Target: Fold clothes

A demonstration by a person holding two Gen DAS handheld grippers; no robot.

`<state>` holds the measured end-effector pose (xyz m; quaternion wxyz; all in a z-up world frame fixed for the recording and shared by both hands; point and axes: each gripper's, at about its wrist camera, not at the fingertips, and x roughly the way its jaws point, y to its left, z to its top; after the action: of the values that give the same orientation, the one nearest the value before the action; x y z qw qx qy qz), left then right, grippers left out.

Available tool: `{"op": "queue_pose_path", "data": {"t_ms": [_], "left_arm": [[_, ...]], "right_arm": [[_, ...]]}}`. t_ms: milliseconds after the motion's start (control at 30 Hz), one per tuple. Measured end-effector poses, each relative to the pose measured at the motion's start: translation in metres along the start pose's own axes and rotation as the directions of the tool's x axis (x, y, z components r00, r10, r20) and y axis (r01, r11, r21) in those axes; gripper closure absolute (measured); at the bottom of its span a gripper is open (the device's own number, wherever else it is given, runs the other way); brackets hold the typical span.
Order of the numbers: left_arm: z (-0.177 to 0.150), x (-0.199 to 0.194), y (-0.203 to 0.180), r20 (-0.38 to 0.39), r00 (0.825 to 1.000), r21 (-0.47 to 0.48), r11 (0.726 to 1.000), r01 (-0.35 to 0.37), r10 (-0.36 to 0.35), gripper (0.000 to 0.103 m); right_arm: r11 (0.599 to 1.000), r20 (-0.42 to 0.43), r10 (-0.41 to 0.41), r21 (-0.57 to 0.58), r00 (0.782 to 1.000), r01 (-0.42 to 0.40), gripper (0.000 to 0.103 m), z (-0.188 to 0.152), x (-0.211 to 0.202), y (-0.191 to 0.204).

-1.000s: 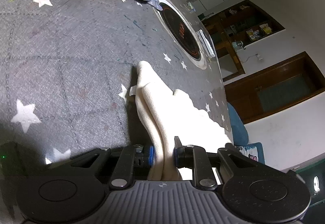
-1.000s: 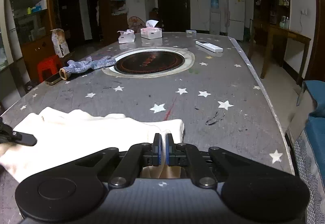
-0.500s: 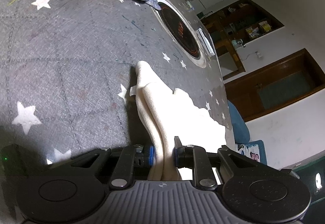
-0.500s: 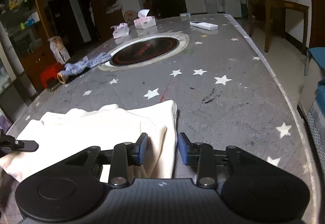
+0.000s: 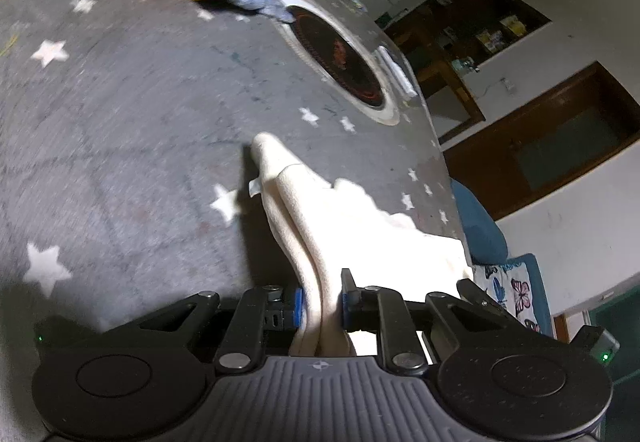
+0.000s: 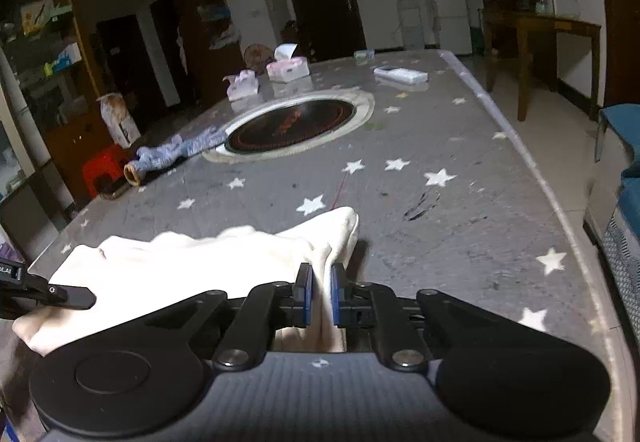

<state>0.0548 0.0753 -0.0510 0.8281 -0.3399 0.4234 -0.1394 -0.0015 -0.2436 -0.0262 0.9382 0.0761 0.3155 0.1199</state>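
Left wrist view, left gripper (image 5: 320,300) pinching cream garment (image 5: 360,238), right gripper (image 6: 321,296) likewise.

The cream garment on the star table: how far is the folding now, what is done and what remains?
Done: the cream garment is already bunched into several layers near the edge of the table. In hand: the left gripper and the right gripper each pinch a fold of it, one at each end. Left: it looks rumpled, not a flat neat stack, so probably one more fold and smoothing.
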Motion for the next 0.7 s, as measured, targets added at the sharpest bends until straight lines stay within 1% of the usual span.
{"op": "queue_pose_path", "data": {"t_ms": [233,433,700], "left_arm": [[0.008,0.003,-0.034,-0.010,1.000,0.103,0.995,0.010,-0.009,0.085],[0.010,0.017,-0.067,-0.032,0.999,0.177,0.984,0.019,-0.014,0.085],[0.014,0.042,-0.110,-0.064,0.998,0.262,0.964,0.041,-0.025,0.085]], "right_arm": [[0.999,0.056,-0.031,-0.019,0.998,0.032,0.095,0.006,-0.025,0.000],[0.997,0.092,-0.074,-0.030,0.993,0.077,0.096,0.014,-0.045,-0.009],[0.989,0.141,-0.139,-0.033,0.980,0.145,0.096,0.029,-0.069,-0.030]]}}
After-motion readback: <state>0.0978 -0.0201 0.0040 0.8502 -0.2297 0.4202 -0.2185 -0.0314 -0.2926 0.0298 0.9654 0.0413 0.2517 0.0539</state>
